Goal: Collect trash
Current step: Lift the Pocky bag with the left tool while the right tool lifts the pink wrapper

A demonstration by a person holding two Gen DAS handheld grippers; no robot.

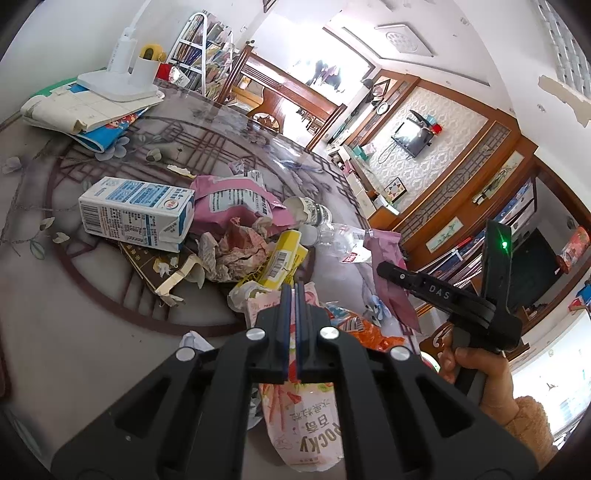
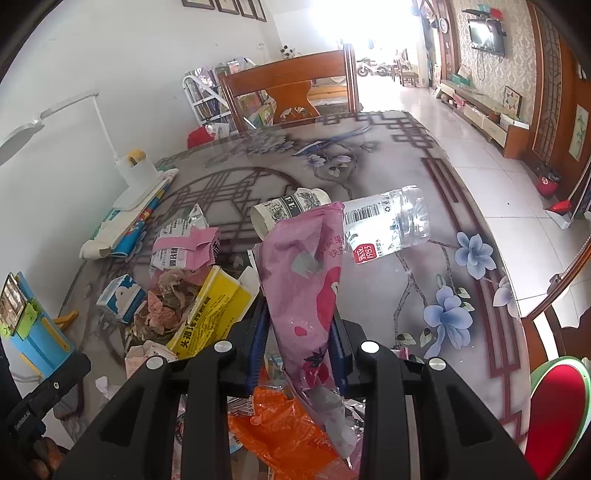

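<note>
Daylight blows out the doorway (image 2: 373, 26); edges bend, perhaps slightly soft.

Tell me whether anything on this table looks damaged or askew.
Yes: the blue-and-white milk carton lies on its side, the clear plastic bottle lies tipped over, and the brown cardboard box is torn open amid crumpled wrappers.

The black handheld gripper (image 1: 436, 291) at the right of the left wrist view is showing "DAS" in white letters. The pink-and-white snack pouch (image 1: 306, 432) is displaying "ROCKY", upside down. The clear plastic bottle (image 2: 388, 225) is carrying a red label reading "1983". The patterned paper cup (image 2: 288, 208) is showing "FE".
</note>
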